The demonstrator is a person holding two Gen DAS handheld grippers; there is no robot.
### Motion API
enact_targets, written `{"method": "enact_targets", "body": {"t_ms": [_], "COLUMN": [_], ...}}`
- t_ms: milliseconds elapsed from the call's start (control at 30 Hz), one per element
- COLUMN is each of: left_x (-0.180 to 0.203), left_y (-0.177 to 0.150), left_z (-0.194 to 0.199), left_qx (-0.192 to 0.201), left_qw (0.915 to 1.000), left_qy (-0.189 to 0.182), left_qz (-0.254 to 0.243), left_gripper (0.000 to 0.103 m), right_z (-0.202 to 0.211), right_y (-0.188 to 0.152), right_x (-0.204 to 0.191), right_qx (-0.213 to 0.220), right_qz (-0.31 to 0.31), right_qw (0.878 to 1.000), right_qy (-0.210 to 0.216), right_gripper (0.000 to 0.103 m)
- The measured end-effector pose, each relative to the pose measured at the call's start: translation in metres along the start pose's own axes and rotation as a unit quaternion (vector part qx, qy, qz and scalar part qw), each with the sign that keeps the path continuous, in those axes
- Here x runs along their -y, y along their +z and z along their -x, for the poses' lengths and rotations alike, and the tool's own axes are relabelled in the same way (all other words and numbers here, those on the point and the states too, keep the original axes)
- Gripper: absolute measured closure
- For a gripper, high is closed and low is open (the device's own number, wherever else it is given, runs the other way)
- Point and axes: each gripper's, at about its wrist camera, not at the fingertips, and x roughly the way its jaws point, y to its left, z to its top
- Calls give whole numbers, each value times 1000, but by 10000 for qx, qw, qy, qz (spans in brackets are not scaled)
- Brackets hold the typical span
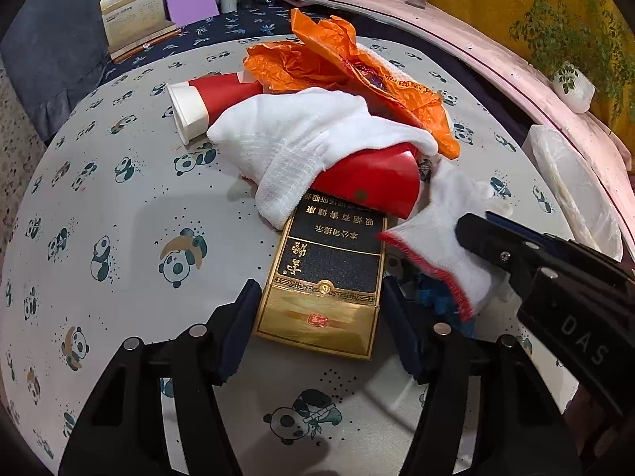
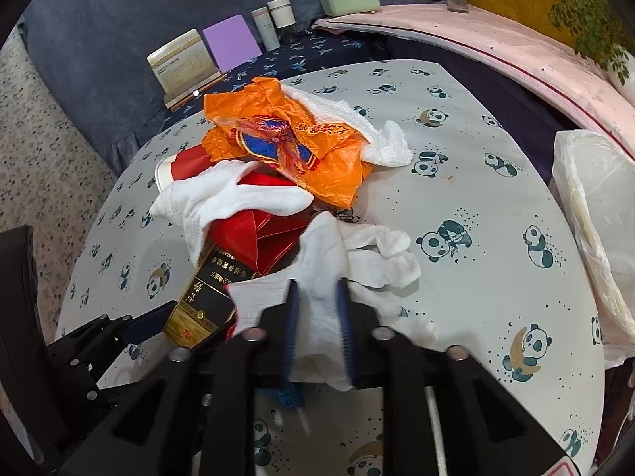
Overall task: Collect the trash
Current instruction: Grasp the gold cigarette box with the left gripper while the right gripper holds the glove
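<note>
On a round table [image 1: 119,206] covered in a panda-print cloth, the left gripper [image 1: 317,309] straddles a black-and-gold cigarette carton [image 1: 329,273], its jaws partly open along the box's sides; whether the pads press it cannot be told. The right gripper [image 2: 317,317] has its jaws pinched on a white cotton glove with a red-stitched cuff [image 2: 313,277]. Behind them lies a heap of litter: a crumpled orange plastic bag [image 2: 278,142], a red paper cup [image 1: 206,103] on its side and a second white glove [image 1: 301,135] draped over folded red paper [image 1: 377,182].
</note>
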Motion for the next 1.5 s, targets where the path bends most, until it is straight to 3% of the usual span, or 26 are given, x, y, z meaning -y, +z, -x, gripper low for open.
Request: {"method": "enact_targets", "body": {"t_ms": [467,500,567,833,967,1033,1067,1100,1433,1467,1500], "left_x": [11,14,19,30,25,22,20,18,3,4,5], "left_y": [2,2,3,1,-5,-9,-11,-14,-31,-31,-30], "left_z": [45,48,52,59,56,51,50,49,16,16,17], "left_qx": [378,400,299,232,156,71,66,96,-181,-164,-148], "left_qw": [9991,9990,9988,9987,9993,9997,9998,9999,9994,9993,9994], "left_qy": [-180,-218,-381,-451,-352,-229,-165,-95,254,281,253], "left_qz": [12,-4,-52,-39,3,2,6,-2,-136,-171,-195], "left_gripper": [48,56,89,91,89,67,44,31,29,31,41], "right_z": [67,73,84,112,115,113,112,110,97,96,95], "right_y": [17,17,18,11,4,1,-1,-2,-6,-6,-6], "right_x": [28,31,37,66,75,77,77,77,71,70,70], "right_qx": [868,944,1104,1388,1365,1325,1304,1279,1109,1097,1084], "right_qz": [-324,-352,-421,-702,-788,-811,-817,-820,-751,-746,-745], "right_qw": [9957,9949,9929,9875,9872,9876,9878,9881,9908,9910,9912], "right_qy": [-37,-61,-103,-239,-248,-243,-233,-223,-170,-170,-171], "right_gripper": [98,98,98,98,98,98,98,98,98,98,98]}}
